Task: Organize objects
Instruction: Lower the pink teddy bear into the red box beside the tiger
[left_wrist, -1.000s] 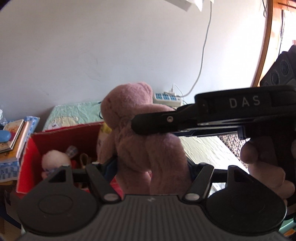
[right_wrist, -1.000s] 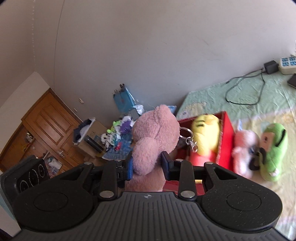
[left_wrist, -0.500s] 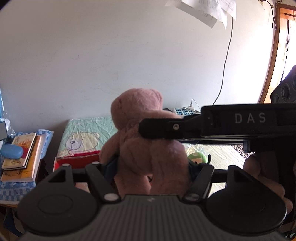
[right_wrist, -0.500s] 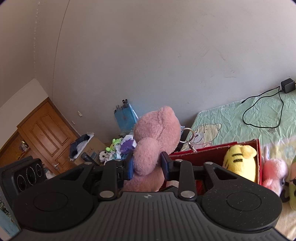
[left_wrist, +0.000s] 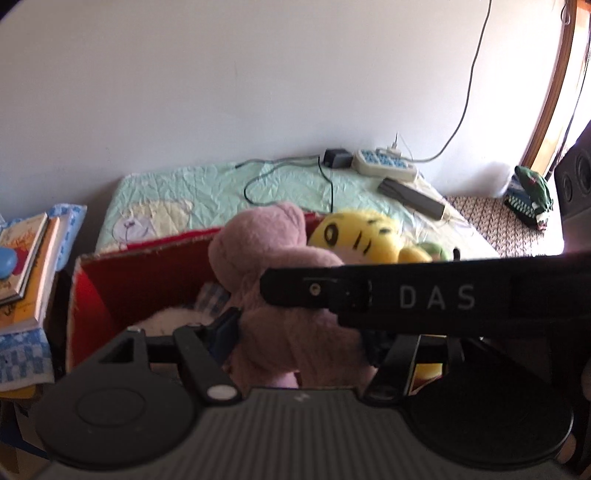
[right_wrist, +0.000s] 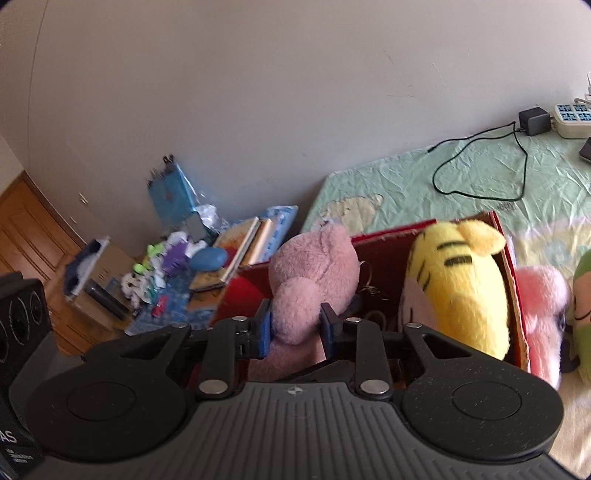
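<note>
A pink teddy bear (left_wrist: 266, 240) hangs over the open red box (left_wrist: 147, 273), between both grippers. My left gripper (left_wrist: 303, 339) has the bear's lower body between its pads, and its jaws are closing on the plush. My right gripper (right_wrist: 295, 325) pinches one of the bear's (right_wrist: 314, 258) limbs, its jaws closing too. One of its black fingers (left_wrist: 332, 291) crosses the left wrist view in front of the bear. A yellow striped tiger plush (right_wrist: 458, 280) sits in the right part of the box (right_wrist: 388, 230). Something white and fluffy (left_wrist: 173, 317) lies at the bottom.
The box stands on a pale green sheet (left_wrist: 207, 184) with a black cable (right_wrist: 480, 173), a charger and a power strip (left_wrist: 384, 162). A pink plush (right_wrist: 539, 295) and a green one (right_wrist: 583, 295) lie right of the box. Stacked books (left_wrist: 26, 258) and clutter sit to its left.
Both grippers have come down with the bear, which now hangs low over the red box beside the tiger plush. Both pairs of fingers squeeze the plush tighter than before.
</note>
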